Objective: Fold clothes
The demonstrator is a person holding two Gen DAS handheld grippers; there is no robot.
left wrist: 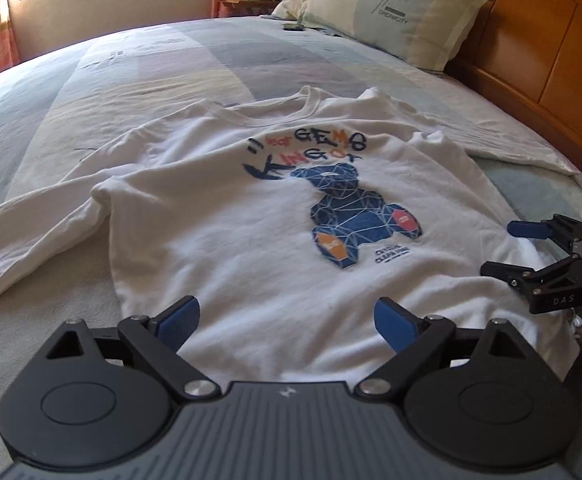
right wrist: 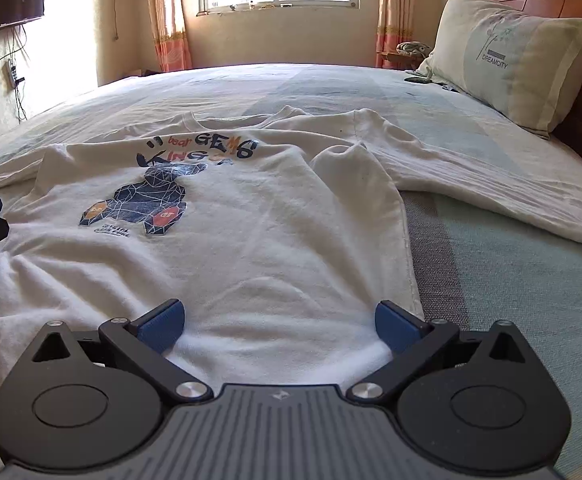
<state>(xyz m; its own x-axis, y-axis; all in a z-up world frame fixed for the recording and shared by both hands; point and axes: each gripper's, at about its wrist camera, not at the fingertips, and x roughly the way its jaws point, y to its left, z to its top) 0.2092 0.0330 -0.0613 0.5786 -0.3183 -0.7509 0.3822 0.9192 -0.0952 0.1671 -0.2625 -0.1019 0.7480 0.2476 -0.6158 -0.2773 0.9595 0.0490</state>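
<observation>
On the bed (left wrist: 171, 64) we see the white long-sleeved sweatshirt (left wrist: 251, 240) spread face up, bear print showing. Our left gripper (left wrist: 287, 320) and right gripper (right wrist: 277, 322) both stand wide open above its hem, gripping nothing, the cloth lying beneath their blue pads.
</observation>
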